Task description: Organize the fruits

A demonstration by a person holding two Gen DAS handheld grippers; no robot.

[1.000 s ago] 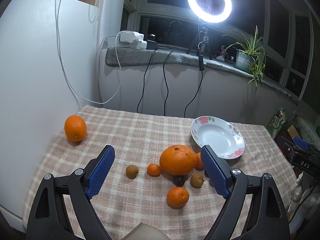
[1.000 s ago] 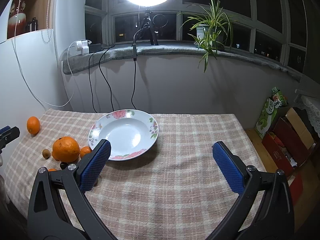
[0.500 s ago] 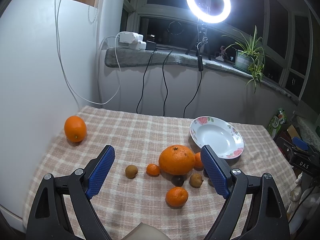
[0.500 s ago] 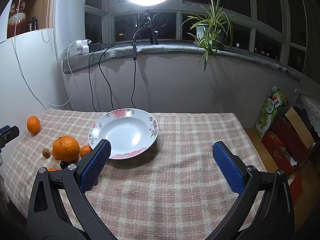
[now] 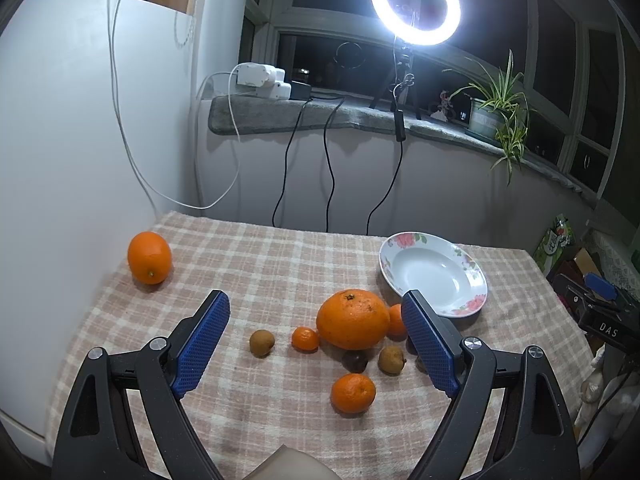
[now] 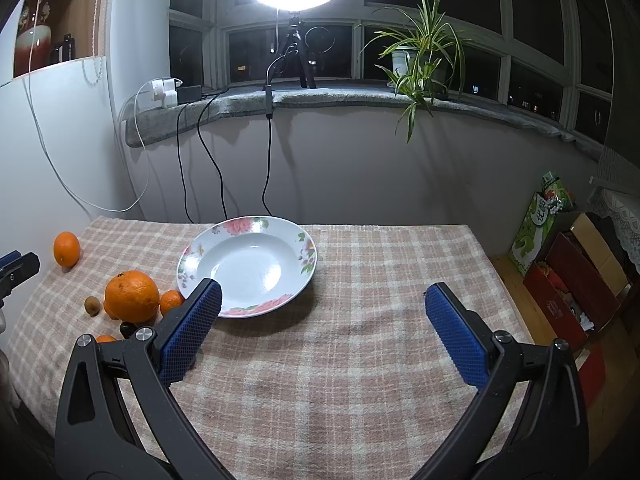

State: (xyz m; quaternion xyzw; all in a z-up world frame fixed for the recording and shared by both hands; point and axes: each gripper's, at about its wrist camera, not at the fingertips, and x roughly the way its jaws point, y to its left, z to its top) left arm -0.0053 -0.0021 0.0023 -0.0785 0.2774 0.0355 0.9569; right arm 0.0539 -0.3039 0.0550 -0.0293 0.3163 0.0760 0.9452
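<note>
Shift: almost none; since a second ago my left view has drifted a touch, fruit sliding slightly left in frame.
Fruit: big orange (image 5: 353,319) with small ones clustered round it, one orange (image 5: 149,257) well apart at the far left, all on the tabletop (image 6: 360,360).
Plate (image 6: 248,265): empty, just beside the cluster.
Left gripper (image 5: 316,338): jaws wide, holding nothing, above the cluster.
Right gripper (image 6: 320,332): jaws wide, holding nothing.
Risk: I judge closing on the big orange could nudge neighbours rolling.
Views: only the left shows the near mandarin (image 5: 353,393) whole.

Ring light (image 5: 415,3) glaring, blown out; dark windows; soft shadows; strong fisheye bending at edges.
</note>
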